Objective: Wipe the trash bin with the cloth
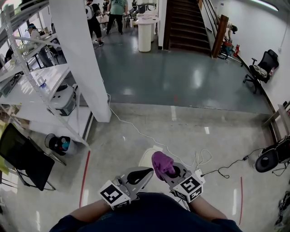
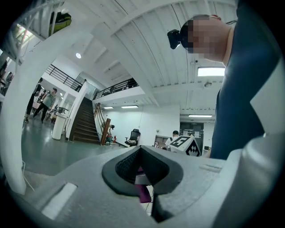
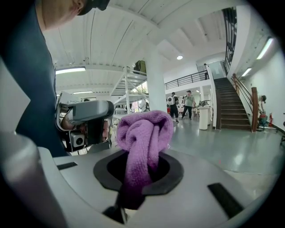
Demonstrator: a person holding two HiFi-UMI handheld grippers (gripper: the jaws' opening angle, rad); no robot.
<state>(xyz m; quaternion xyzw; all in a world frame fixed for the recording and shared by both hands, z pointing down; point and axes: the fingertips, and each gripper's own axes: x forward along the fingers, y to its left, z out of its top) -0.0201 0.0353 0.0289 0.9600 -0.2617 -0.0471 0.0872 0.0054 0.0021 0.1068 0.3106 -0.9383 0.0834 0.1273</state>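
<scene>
- A broad white pillar (image 1: 79,59) rises ahead of my fingers and off to their left. It is the largest thing near them.
- Left of the pillar stands a white shelf rack (image 1: 41,86), with a small dark bin (image 1: 58,144) at its foot, well to the left of my left fingers.
- Far ahead of both pairs of fingers a dark staircase (image 1: 183,22) climbs away. At its foot stands the tall white trash bin (image 1: 145,34), well apart from me, with people (image 1: 118,11) beyond it.
- An office chair (image 1: 260,68) sits by the wall, far ahead and to the right.
- A white cable (image 1: 136,131) runs from the pillar's foot to just ahead of my fingertips, and a black cable (image 1: 226,168) trails off to their right.
- The glossy floor (image 1: 181,81) between my fingers and the trash bin lies open, edged by the pillar on the left and the wall on the right.
- My right gripper (image 1: 174,172) is clamped on the purple cloth (image 1: 161,164) — it bunches up above the pads and hangs down between them.
- My left gripper (image 1: 144,174) has its jaws pressed together, gripping only each other, with the tips just left of the cloth.
</scene>
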